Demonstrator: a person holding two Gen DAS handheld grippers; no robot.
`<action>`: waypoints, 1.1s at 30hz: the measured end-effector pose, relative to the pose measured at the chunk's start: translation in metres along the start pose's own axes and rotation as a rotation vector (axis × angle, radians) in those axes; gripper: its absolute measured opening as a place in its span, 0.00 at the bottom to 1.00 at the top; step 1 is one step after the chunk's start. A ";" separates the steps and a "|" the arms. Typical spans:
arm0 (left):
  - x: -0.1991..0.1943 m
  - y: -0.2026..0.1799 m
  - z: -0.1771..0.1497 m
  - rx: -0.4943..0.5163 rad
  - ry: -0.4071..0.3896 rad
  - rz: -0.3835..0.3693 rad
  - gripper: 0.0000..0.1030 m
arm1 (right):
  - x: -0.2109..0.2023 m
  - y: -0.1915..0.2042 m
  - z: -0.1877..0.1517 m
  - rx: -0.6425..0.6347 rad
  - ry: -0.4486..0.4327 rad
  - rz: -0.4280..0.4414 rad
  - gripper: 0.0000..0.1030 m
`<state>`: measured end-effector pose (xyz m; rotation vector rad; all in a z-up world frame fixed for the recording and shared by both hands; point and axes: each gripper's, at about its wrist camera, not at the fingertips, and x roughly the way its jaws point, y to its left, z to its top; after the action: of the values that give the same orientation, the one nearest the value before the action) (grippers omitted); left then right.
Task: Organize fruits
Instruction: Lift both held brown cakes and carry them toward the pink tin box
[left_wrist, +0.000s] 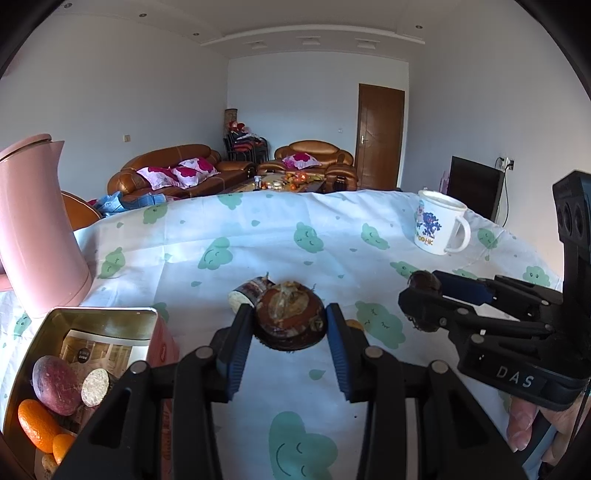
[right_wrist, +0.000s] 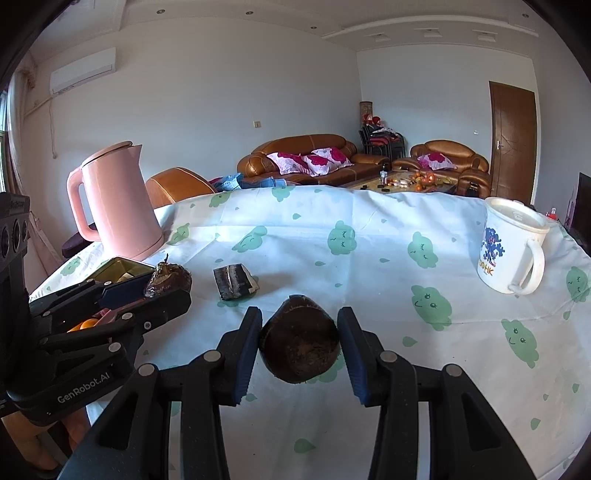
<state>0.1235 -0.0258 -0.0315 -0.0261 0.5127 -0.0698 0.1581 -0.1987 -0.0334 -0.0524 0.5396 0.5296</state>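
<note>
Left gripper (left_wrist: 290, 325) was clamped on a brown taro (left_wrist: 290, 317), right gripper (right_wrist: 299, 345) on a darker taro (right_wrist: 299, 341), both over the tablecloth (left_wrist: 258, 236). Cut taro piece (right_wrist: 234, 280) lay between. Tin box (left_wrist: 48, 332) with oranges (left_wrist: 37, 424) sat left, by the pink kettle (right_wrist: 118, 203).
</note>
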 end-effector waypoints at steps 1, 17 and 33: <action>-0.001 0.000 0.000 0.000 -0.003 0.000 0.40 | -0.001 0.001 0.000 -0.003 -0.006 -0.001 0.43; -0.013 0.000 -0.001 0.002 -0.070 0.014 0.40 | -0.015 0.007 -0.001 -0.042 -0.079 -0.005 0.43; -0.028 -0.004 -0.004 0.022 -0.140 0.039 0.40 | -0.028 0.012 -0.004 -0.065 -0.150 -0.005 0.43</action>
<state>0.0973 -0.0274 -0.0214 0.0009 0.3727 -0.0348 0.1298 -0.2020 -0.0219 -0.0756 0.3757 0.5418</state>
